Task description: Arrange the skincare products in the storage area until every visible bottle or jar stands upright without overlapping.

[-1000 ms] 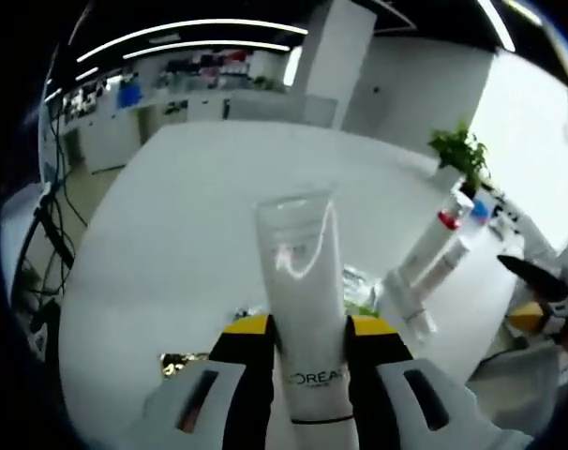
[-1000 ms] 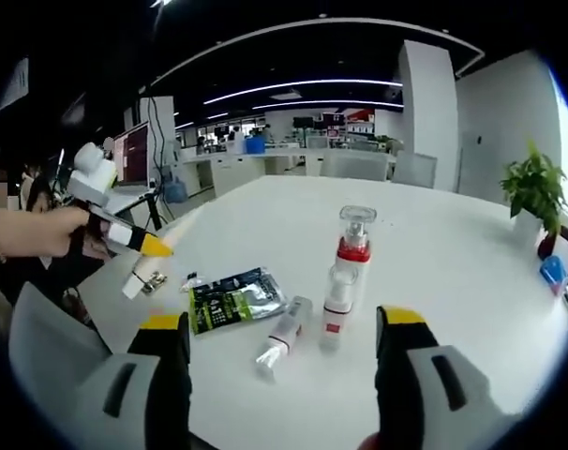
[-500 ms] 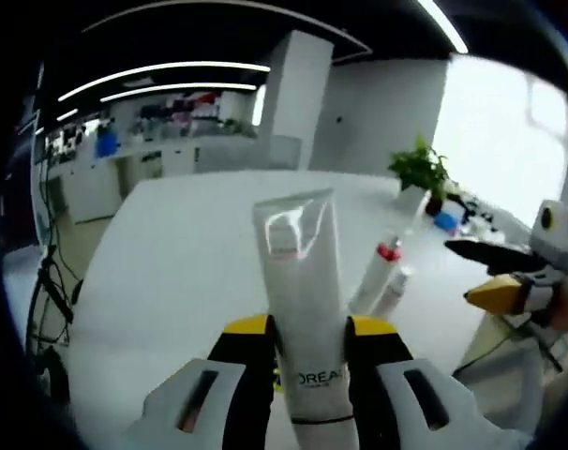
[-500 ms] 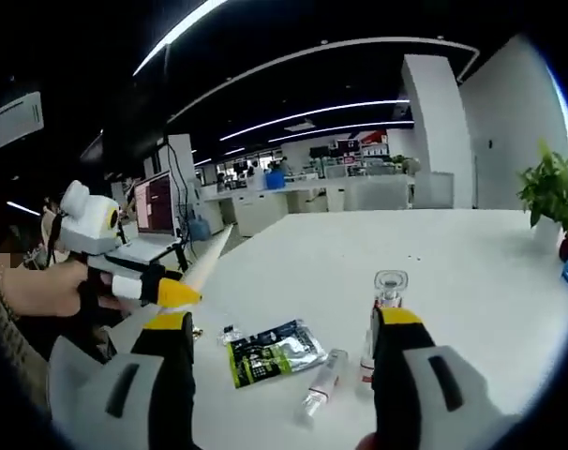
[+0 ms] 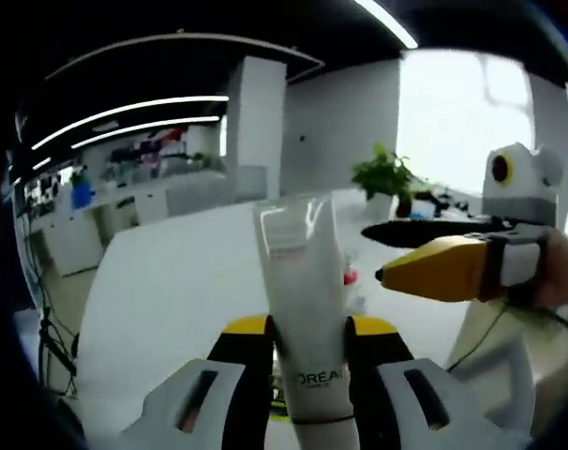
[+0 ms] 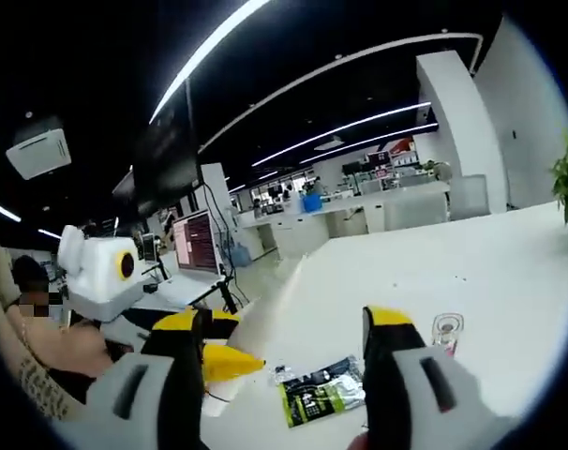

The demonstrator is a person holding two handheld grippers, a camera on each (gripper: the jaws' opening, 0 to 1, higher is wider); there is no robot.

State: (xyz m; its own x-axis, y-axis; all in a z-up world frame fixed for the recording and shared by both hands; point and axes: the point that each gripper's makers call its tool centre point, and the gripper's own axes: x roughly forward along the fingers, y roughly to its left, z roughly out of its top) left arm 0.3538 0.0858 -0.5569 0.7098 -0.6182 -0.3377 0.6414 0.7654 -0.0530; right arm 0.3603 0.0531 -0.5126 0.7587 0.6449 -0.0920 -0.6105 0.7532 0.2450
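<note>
A white L'Oreal tube [image 5: 303, 300] stands crimped end up between my left gripper's [image 5: 307, 339] yellow-tipped jaws, which are shut on it. From the right, my right gripper [image 5: 445, 264] comes close beside the tube's upper part, not touching it. In the right gripper view my right gripper [image 6: 284, 328] is open with nothing between its jaws. There the left gripper [image 6: 218, 361] enters from the left, held in a person's hand, the tube [image 6: 265, 314] pointing up and right. A clear-capped bottle [image 6: 446, 330] stands upright beside the right jaw; its red collar [image 5: 350, 277] peeks out behind the tube.
A green-and-black sachet [image 6: 321, 403] lies flat on the white table [image 6: 490, 272]. A potted plant [image 5: 382, 178] stands at the table's far side. Desks with monitors [image 6: 198, 246] fill the office beyond the table.
Both views have tilted upward, so less of the table shows. The two grippers have come closer together. The tube stays gripped in the left jaws.
</note>
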